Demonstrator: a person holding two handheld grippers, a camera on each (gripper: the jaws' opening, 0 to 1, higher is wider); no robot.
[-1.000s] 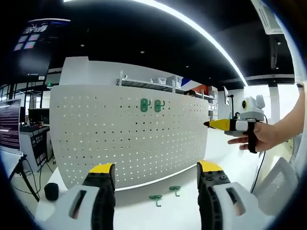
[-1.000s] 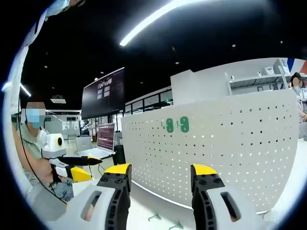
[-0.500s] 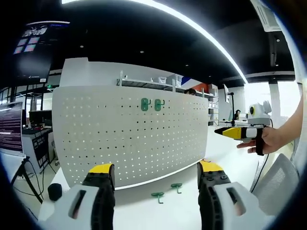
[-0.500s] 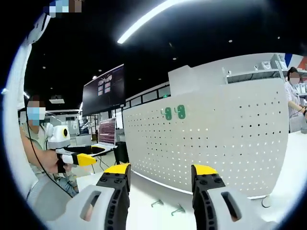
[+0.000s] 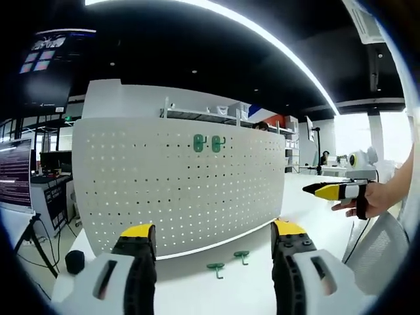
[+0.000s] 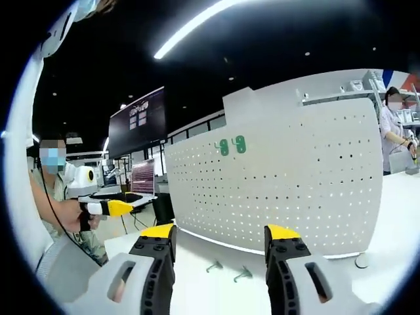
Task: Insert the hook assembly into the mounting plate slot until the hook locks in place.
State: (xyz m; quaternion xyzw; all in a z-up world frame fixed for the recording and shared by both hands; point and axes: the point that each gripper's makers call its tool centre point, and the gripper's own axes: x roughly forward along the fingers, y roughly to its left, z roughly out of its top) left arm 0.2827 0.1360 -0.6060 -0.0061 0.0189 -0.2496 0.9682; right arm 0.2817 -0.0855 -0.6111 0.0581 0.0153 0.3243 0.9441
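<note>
At the bottom of the left gripper view, the left gripper (image 5: 213, 237) rose with its two yellow-tipped jaws spread wide and nothing between them. Just beyond the tips, two green hooks (image 5: 226, 262) lay loose on the white table (image 5: 197, 289), near each other and close to the foot of the pegboard (image 5: 177, 184). The white pegboard stood upright on the table, and two more green hooks (image 5: 208, 144) hung side by side near its top edge. At the right edge of this view the right gripper (image 5: 331, 190) was held in a hand (image 5: 374, 200), well off to the side of the board; whether its jaws were apart there I could not tell.

The right gripper view showed those jaws plainly: parted and empty, pointing at the board from the other angle. It also took in the left gripper (image 6: 115, 207) at the far left, held by a seated person (image 6: 56, 210), a dark wall screen (image 6: 136, 121) behind the board, and another person (image 6: 396, 128) standing at the far right.
</note>
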